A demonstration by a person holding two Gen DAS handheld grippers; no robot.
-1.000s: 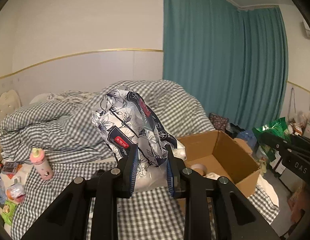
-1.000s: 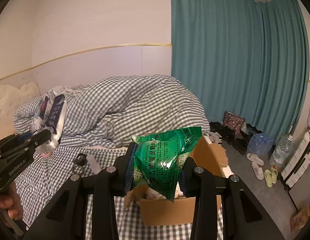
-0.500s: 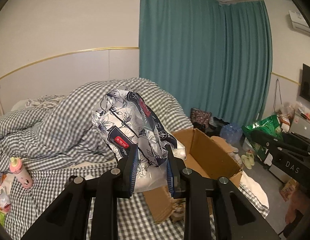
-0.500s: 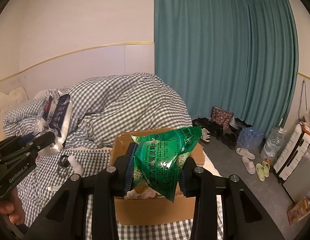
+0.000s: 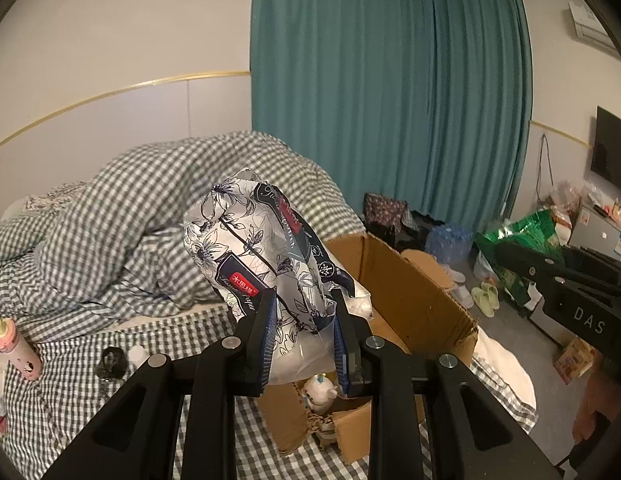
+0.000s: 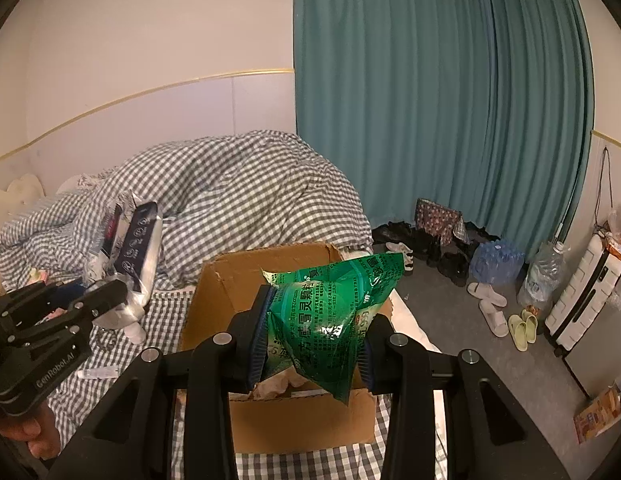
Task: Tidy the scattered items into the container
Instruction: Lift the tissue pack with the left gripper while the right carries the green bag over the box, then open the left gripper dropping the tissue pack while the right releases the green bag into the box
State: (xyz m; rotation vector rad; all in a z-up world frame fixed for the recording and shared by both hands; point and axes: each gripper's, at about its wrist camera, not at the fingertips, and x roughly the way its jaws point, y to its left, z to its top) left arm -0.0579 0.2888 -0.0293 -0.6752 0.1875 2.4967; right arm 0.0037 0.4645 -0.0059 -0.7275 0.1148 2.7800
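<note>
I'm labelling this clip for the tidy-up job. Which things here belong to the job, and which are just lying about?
Job:
- floral pack, clamped in left gripper
- green bag, clamped in right gripper
- cardboard box
- pink bottle, loose on bed

Lying about:
- curtain
- slippers
- water bottles
- duvet

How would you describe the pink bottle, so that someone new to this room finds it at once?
Start at the checked bed in the left wrist view and follow the sheet to its far left edge. The pink bottle stands upright there, alone. It is the only pink thing; the dark objects nearby are low.
</note>
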